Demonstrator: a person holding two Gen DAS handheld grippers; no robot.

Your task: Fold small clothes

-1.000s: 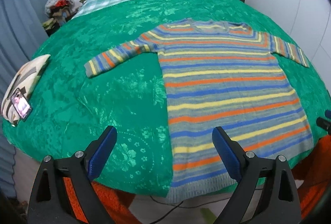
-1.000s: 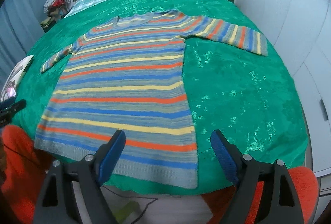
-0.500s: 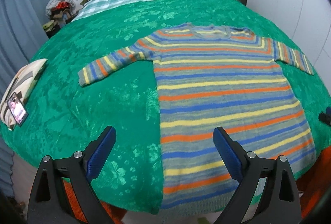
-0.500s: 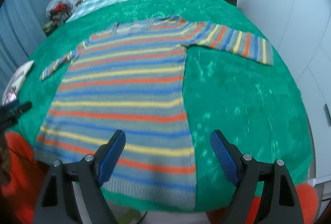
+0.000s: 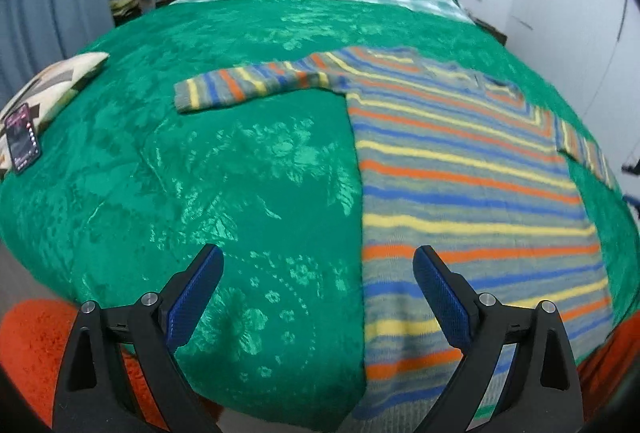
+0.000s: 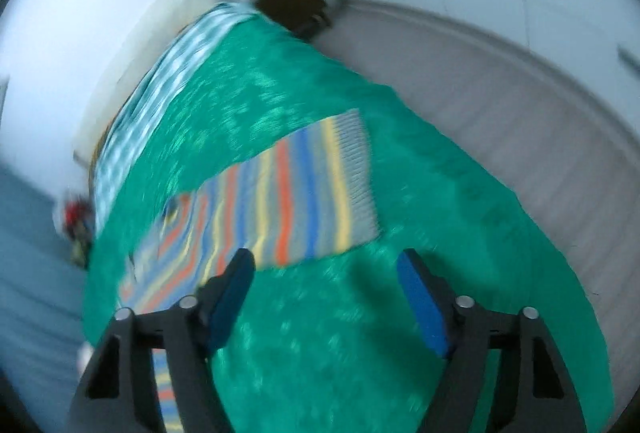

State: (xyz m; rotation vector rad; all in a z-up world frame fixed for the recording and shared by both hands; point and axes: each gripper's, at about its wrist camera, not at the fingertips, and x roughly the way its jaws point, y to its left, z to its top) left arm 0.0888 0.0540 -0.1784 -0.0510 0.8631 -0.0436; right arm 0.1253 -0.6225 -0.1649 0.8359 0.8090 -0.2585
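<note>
My left gripper (image 5: 318,291): two matte black plastic fingers (image 5: 438,297), triangular cut-outs in each arm, blue textured pads on the inner faces, two round silver screws per side. My right gripper (image 6: 324,297): same black frame, blue pads, silver screw heads; view motion-blurred, so finer markings unreadable.

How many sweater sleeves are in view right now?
2. The left sleeve lies flat across the green bedspread; the right sleeve lies ahead of the open right gripper. Neither is folded yet.
</note>
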